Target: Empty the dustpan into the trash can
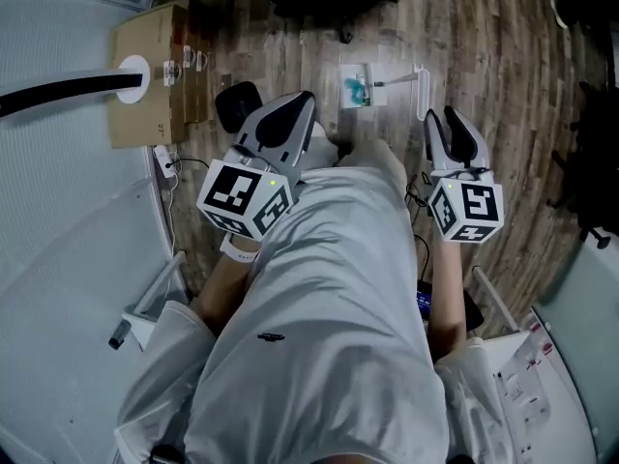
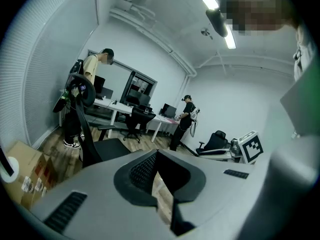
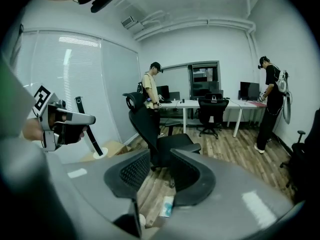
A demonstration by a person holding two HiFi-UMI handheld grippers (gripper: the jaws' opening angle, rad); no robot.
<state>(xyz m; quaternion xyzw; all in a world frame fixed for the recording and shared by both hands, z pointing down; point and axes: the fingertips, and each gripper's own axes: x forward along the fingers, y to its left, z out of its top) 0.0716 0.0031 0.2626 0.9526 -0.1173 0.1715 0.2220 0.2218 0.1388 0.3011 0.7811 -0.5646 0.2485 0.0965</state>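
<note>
I am holding the left tool [image 1: 290, 119] fully closed on nothing, and the right tool [image 1: 451, 131] with its jaws apart, also empty. What looks like the white dustpan [image 1: 379, 95], with something teal on it, is lying on the wooden floor [image 1: 484, 46] at the upper centre of the head view, beyond both tools.

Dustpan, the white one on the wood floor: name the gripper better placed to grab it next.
Right, probably. The right gripper stands open and empty, close beside the handle of the white long-handled dustpan. The left gripper is shut and farther from it.
</note>
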